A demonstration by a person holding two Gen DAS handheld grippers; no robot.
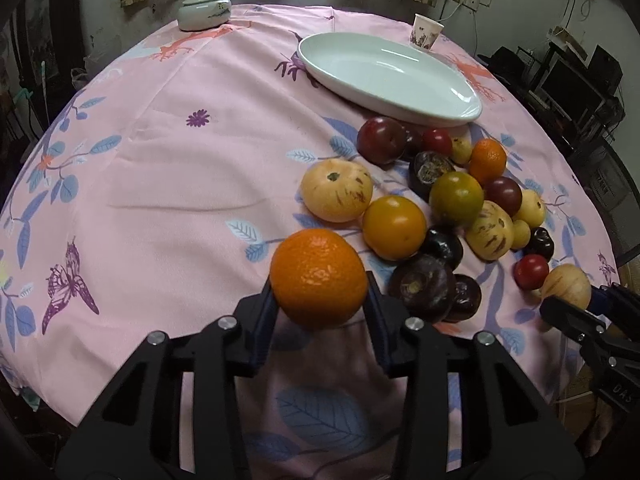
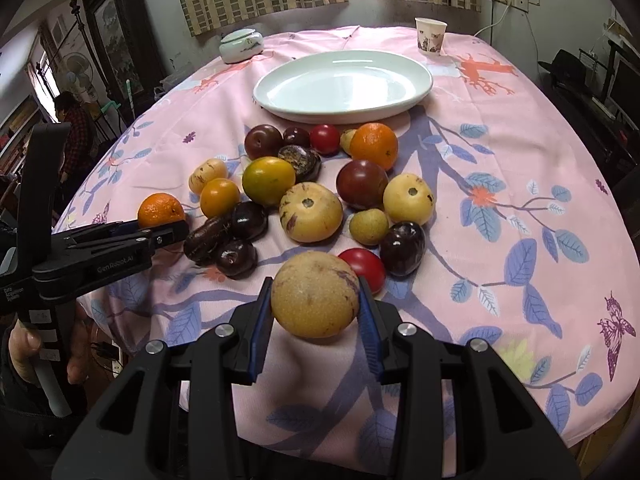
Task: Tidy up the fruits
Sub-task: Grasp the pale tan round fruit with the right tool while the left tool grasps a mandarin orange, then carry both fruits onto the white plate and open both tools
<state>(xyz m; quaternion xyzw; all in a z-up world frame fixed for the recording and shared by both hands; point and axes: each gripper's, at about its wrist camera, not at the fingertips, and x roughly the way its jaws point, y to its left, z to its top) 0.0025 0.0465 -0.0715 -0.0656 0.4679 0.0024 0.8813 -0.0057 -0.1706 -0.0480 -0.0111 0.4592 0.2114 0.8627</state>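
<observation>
While the white plate [image 2: 416, 96] sits empty beyond the fruit pile, the left gripper [image 1: 320, 300] clamps an orange [image 1: 318, 278] and the right gripper [image 2: 314, 306] clamps a speckled yellow fruit [image 2: 314, 294]; next, probably, both need carrying to the plate.

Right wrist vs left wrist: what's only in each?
Right wrist only: a person standing at far left, a hand on the left tongs' handle, the right tongs shut on a pale yellow fruit.
Left wrist only: the left tongs shut on an orange, seen head-on.
Both: white plate, paper cup, lidded jar.
</observation>
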